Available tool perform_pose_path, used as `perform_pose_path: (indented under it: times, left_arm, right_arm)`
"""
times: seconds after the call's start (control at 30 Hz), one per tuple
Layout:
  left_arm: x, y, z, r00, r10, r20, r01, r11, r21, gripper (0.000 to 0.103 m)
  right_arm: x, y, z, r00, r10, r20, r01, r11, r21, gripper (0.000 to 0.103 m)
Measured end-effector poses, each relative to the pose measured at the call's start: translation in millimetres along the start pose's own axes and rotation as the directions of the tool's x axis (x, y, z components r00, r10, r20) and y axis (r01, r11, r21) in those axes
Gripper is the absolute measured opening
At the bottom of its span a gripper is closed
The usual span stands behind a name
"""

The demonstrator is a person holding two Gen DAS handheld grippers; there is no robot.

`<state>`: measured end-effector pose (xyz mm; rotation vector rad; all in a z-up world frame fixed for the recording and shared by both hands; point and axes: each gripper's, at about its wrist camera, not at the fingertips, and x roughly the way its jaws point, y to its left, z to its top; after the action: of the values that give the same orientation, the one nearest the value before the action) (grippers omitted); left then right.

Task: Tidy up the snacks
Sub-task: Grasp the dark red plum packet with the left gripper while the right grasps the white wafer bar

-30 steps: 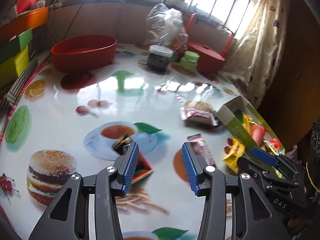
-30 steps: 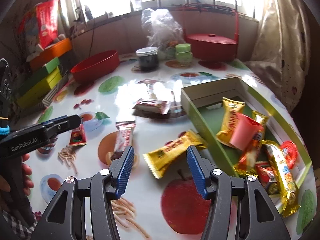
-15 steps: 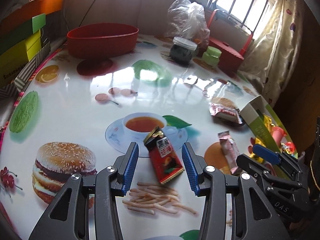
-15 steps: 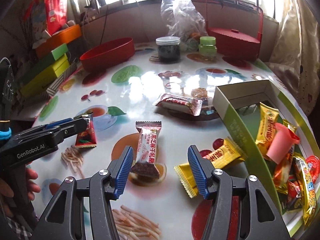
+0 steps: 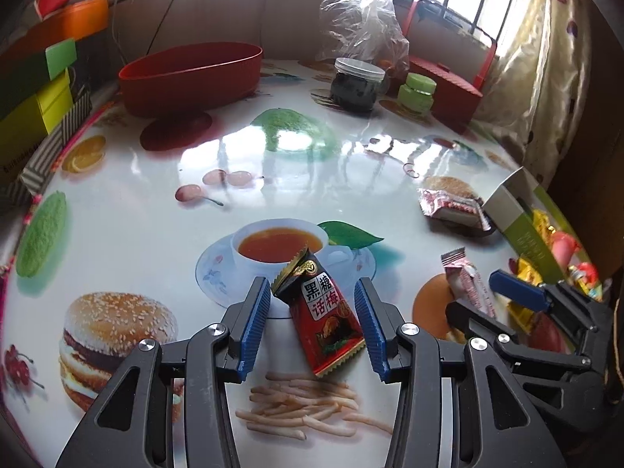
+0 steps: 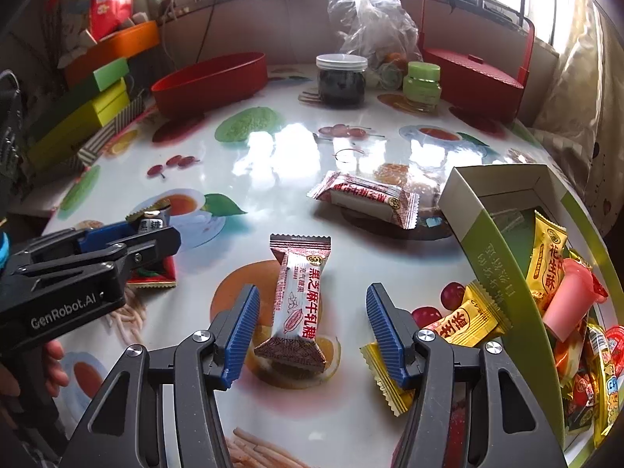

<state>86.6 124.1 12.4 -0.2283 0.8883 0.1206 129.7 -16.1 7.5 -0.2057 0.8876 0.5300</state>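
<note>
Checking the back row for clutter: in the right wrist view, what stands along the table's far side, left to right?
Red oval tub → dark jar with white lid → small green jar → red lidded basket.

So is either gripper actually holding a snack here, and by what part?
Nothing is held. The left gripper stands open around the red plum packet; the right gripper stands open around the sesame nougat candy.

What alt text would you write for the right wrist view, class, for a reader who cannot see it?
The open right hand-held gripper straddles a pink-and-white candy bar lying on a glossy food-print table. To its right, a green box holds assorted snacks, with a yellow packet just outside it; at left, the left hand-held gripper sits over a red packet.
</note>
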Motion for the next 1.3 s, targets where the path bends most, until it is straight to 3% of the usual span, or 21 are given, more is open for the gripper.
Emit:
perform_pose_path:
  times: [0.1, 0.43, 0.53, 0.6, 0.87, 1.3]
  left_arm:
    - [0, -2, -2, 0.999, 0.035, 0.004, -0.035, 0.999, 0.031, 0.046]
    - [-1, -2, -4, 0.999, 0.038, 0.016, -0.039, 0.998, 0.041, 0.046]
    - [-3, -1, -6, 0.999, 0.039, 0.021, -0.039, 0.999, 0.035, 0.045]
    - [-4, 2, -7, 0.999, 0.047, 0.027, -0.048, 0.999, 0.021, 0.035]
    - [-7, 5, -8, 0.999, 0.033, 0.034, -0.033, 0.999, 0.005, 0.029]
    - [-15, 5, -7, 0.998, 0.022, 0.052, -0.022, 1.000, 0.004, 0.028]
  right_arm:
    - [2, 1, 1, 1.000, -0.014, 0.001, 0.014, 1.000, -0.013, 0.057]
    - [4, 4, 2, 0.999, -0.033, 0.009, 0.033, 0.999, -0.029, 0.056]
    - [3, 4, 1, 0.999, -0.032, 0.013, 0.032, 0.999, -0.028, 0.047]
    - [2, 5, 0, 0.999, -0.029, 0.016, 0.029, 0.999, -0.029, 0.041]
    - [-1, 6, -2, 1.000, -0.021, 0.023, 0.021, 1.000, -0.019, 0.020]
    - [-7, 10, -4, 0.999, -0.004, 0.040, 0.005, 1.000, -0.018, 0.019]
